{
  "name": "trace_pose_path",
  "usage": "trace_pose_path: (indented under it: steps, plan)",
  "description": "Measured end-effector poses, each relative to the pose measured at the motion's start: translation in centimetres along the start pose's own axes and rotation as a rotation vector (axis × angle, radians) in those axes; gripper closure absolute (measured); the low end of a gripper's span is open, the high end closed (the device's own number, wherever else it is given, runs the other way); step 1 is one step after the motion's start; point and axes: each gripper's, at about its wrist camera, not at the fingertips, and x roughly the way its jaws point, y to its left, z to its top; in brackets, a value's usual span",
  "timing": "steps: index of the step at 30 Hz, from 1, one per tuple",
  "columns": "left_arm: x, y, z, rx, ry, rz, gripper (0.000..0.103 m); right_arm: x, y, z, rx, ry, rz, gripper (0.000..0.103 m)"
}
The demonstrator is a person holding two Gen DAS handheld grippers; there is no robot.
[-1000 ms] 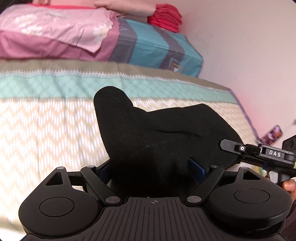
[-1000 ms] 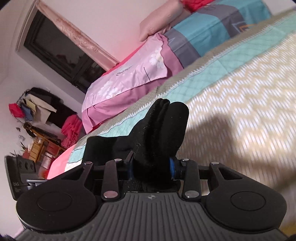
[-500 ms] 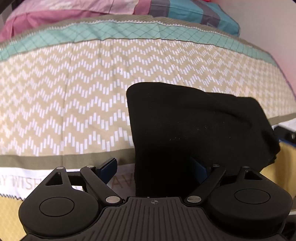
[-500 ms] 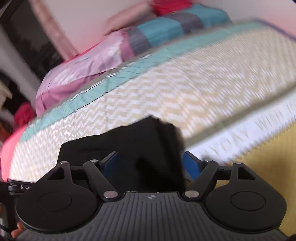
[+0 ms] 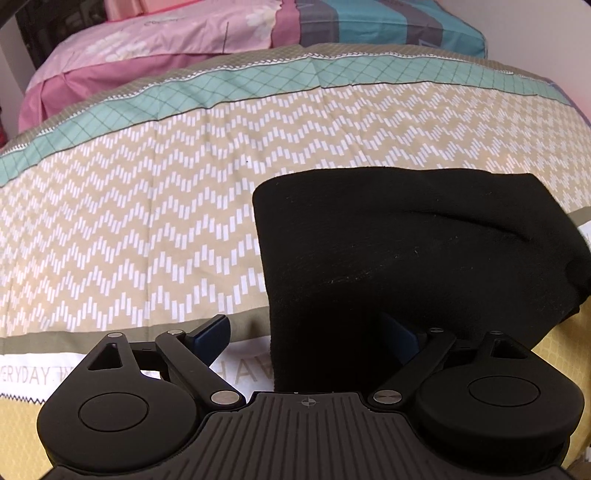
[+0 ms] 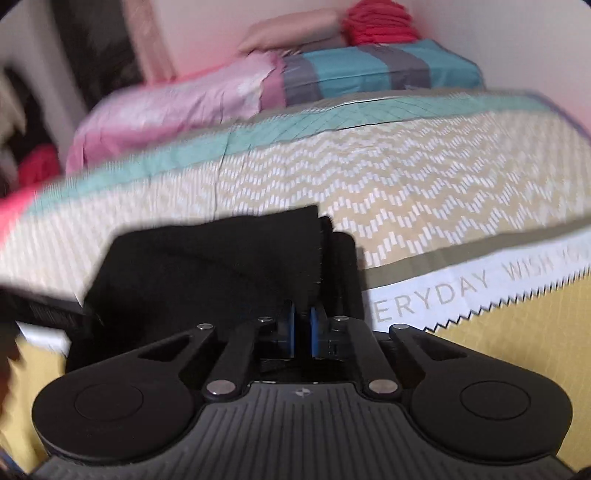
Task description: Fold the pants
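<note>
The black pants [image 5: 406,243] lie folded into a compact block on the chevron bedspread [image 5: 129,221]. My left gripper [image 5: 306,332] has its jaws wide apart, with the near edge of the pants lying between the blue pads [image 5: 210,332]; the right pad is partly hidden by the cloth. In the right wrist view the pants [image 6: 207,258] fill the lower left. My right gripper [image 6: 302,325] has its blue pads nearly together, pinching a thin edge of the black cloth.
Pink pillow [image 5: 147,48] and teal-grey striped pillow [image 5: 369,22] lie at the head of the bed. Red clothes [image 6: 376,22] sit on the pillows by the wall. A white band with printed words [image 6: 480,284] and a yellow area [image 6: 517,350] cover the near bed.
Both grippers came down from a raised hold and the pants now rest on the bed. My left gripper has opened. My right gripper opened half a second ago and is closed on the cloth again.
</note>
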Motion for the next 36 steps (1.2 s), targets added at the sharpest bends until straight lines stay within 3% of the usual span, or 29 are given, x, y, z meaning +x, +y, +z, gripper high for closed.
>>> trace_pose_path:
  steps: [4, 9, 12, 14, 15, 19, 22, 27, 30, 36]
  plan:
    - [0.2, -0.3, 0.0, 0.006, 0.002, 0.004, 0.0, 1.4, -0.7, -0.5, 0.022, 0.049, -0.013, 0.091]
    - [0.1, -0.4, -0.1, 0.016, -0.003, 0.018, 0.0, 0.6, 1.6, 0.7, -0.067, -0.044, -0.105, 0.076]
    - [0.2, -0.4, -0.1, 0.017, -0.003, 0.022, 0.0, 1.2, 2.9, 0.9, -0.137, -0.061, -0.083, 0.041]
    - [0.2, -0.3, -0.1, 0.018, -0.003, 0.032, 0.0, 2.5, 2.6, 0.7, -0.123, -0.005, -0.098, 0.041]
    - [0.1, -0.2, -0.1, 0.014, 0.0, 0.03, 0.0, 3.1, 1.7, 0.7, -0.078, 0.028, -0.112, 0.04]
    - [-0.8, 0.8, -0.5, -0.004, 0.003, 0.021, 0.0, 1.9, -3.9, 0.1, 0.237, 0.056, -0.038, 0.03]
    - [-2.0, 1.4, -1.1, -0.015, -0.001, 0.017, 0.0, 0.9, -6.0, -1.1, 0.306, 0.081, -0.045, 0.025]
    - [-4.9, 2.0, -2.9, -0.013, -0.009, 0.066, 0.0, -1.6, -4.8, -2.6, 0.26, 0.098, -0.177, 0.024]
    - [-6.1, 1.9, -4.5, 0.002, -0.001, 0.109, 0.0, -2.7, -3.1, -3.7, 0.201, 0.117, -0.148, 0.022]
    - [-6.7, 1.8, -6.8, -0.005, 0.028, 0.119, 0.0, -3.9, 1.9, -4.9, 0.044, 0.138, -0.099, 0.016]
